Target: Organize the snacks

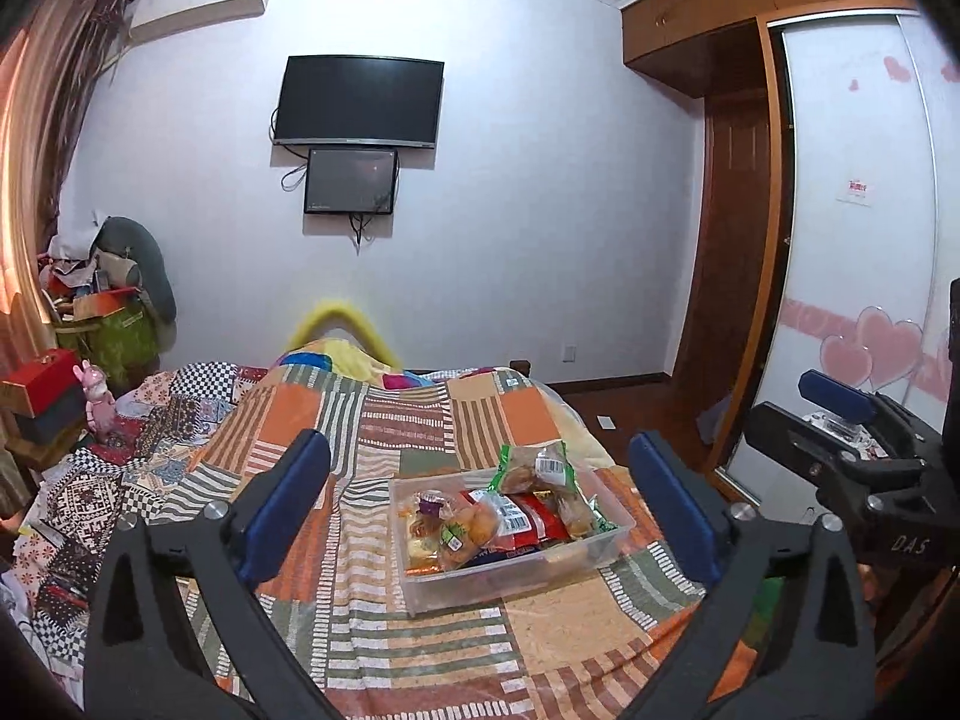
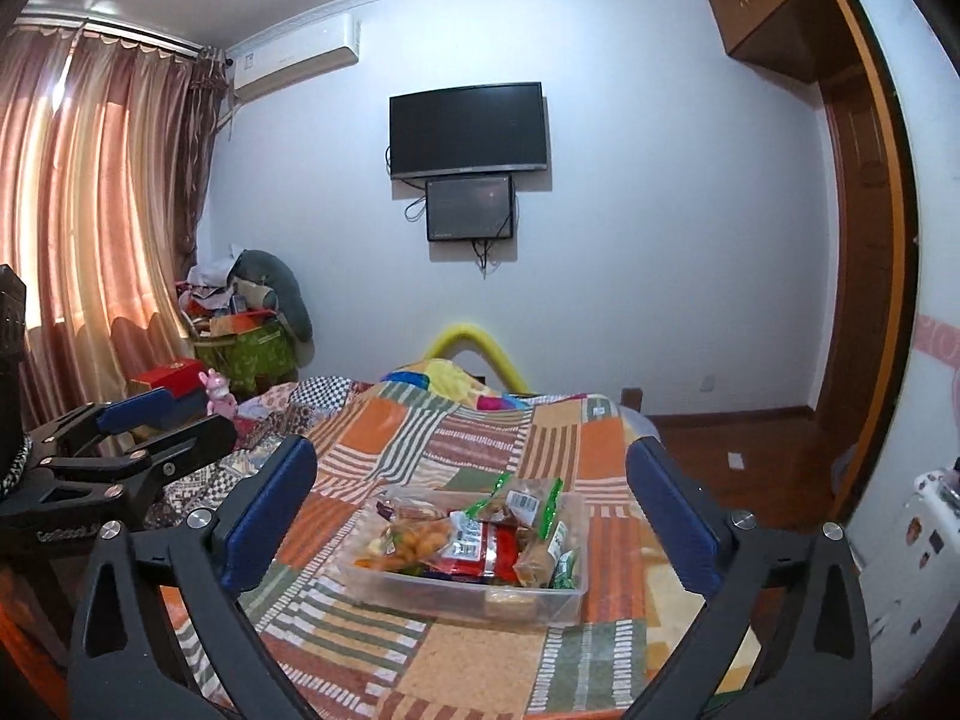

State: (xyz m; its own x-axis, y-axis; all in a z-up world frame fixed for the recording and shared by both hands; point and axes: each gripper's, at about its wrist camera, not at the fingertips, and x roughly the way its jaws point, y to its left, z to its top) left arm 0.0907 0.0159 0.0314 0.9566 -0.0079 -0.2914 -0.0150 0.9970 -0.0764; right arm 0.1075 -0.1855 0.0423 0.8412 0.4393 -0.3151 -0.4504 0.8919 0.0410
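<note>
Your left gripper (image 1: pixel 480 504) and right gripper (image 2: pixel 471 516) both stand wide open and empty above the bed (image 1: pixel 540 618). The snack packets (image 1: pixel 510 516) sit heaped in the clear plastic bin (image 1: pixel 456 591); sorting looks finished, so check for strays

A bedroom with a patchwork bed and two dark screens on the wall.

The patchwork quilt (image 2: pixel 480 648) covers the bed with orange, green and striped squares. On the white wall a large television (image 2: pixel 468 129) hangs, and a smaller screen (image 2: pixel 470 208) is just below it. Pink curtains (image 2: pixel 90 198) hang at the left, an air conditioner (image 2: pixel 294 63) is mounted near the ceiling, and a pink toy rabbit (image 2: pixel 217 394) sits beside a red box (image 2: pixel 167 376).
</note>
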